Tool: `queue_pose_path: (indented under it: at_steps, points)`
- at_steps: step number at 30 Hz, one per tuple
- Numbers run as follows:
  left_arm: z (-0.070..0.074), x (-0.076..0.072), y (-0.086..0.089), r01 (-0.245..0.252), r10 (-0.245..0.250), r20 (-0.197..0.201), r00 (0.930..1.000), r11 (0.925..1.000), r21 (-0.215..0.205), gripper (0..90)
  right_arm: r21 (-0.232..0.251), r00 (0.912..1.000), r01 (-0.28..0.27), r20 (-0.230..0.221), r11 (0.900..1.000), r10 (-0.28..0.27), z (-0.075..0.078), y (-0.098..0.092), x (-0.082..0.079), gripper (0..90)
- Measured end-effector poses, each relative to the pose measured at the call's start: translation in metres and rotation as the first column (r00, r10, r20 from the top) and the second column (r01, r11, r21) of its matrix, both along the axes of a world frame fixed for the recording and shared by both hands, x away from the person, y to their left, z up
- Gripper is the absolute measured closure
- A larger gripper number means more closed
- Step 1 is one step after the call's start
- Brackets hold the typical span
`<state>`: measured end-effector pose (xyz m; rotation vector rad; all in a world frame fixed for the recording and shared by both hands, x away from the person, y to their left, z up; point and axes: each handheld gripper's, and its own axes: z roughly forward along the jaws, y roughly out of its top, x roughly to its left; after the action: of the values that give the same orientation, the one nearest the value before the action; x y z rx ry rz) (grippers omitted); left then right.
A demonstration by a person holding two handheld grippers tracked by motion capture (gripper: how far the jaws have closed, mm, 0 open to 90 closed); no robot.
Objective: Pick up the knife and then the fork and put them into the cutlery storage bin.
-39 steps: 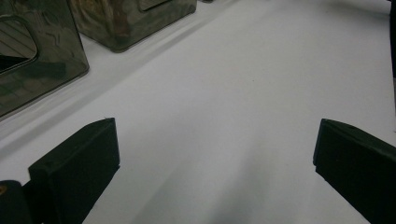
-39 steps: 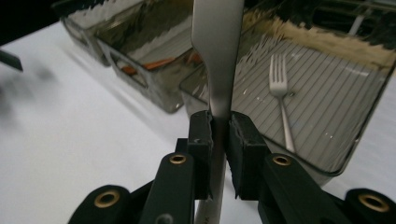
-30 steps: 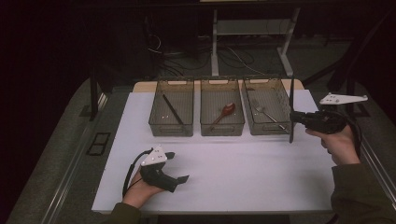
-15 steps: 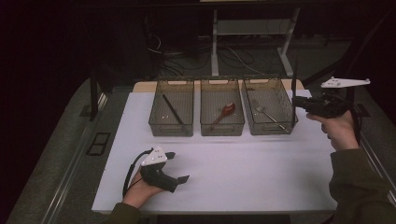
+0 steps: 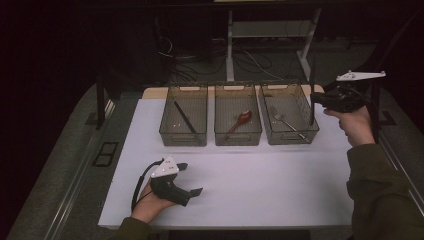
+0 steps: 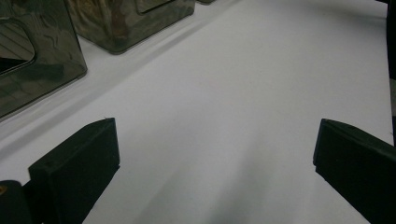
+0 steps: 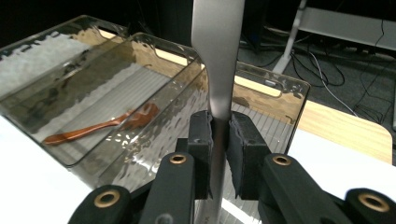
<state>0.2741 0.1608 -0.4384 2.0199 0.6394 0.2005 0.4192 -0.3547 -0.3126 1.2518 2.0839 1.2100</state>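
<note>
Gripping a flat silver metal utensil handle [image 7: 217, 56] upright, my right gripper [image 7: 219, 140] is clenching it above the right-hand clear plastic bin [image 5: 289, 112] at the desk's far right edge. My left gripper [image 5: 192, 192] is resting near the desk's front edge on the white desk surface [image 5: 260, 185], its jaws standing wide apart around nothing.

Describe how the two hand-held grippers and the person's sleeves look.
Each hand-held gripper, left and right, has a black body topped by a grey three-cornered plate. A black cable loops from the left one. The right one's black links carry brass-coloured pins, with block-shaped black pads. The sleeves are dark olive green.
</note>
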Motion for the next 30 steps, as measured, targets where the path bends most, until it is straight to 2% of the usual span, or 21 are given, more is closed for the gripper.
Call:
queue_pose_path:
  at_steps: [10,18,20,25,30]
  points:
    - [0.0,0.0,0.0,-0.001,0.001,-0.003,1.0,1.0,0.0,0.0,-0.071,0.9962,0.029,-0.08,0.997,-0.035,-0.025,0.008,0.021,78.7]
    - [0.001,-0.001,0.001,-0.001,0.001,0.0,1.0,1.0,-0.001,0.0,-0.124,0.9912,0.008,-0.13,0.992,-0.025,-0.041,0.012,0.027,78.7]
    - [0.001,-0.001,0.001,-0.002,0.002,0.0,1.0,1.0,-0.003,0.0,-0.141,0.9876,0.002,-0.155,0.99,-0.024,-0.045,0.013,0.028,78.6]
    - [0.001,-0.001,0.001,0.002,-0.002,-0.001,1.0,1.0,0.001,0.0,-0.181,0.9819,-0.007,-0.187,0.983,-0.027,-0.051,0.014,0.031,78.6]
    - [0.001,-0.001,0.001,0.005,-0.005,0.0,1.0,1.0,0.003,0.0,-0.215,0.972,-0.03,-0.234,0.976,-0.022,-0.057,0.016,0.034,78.6]
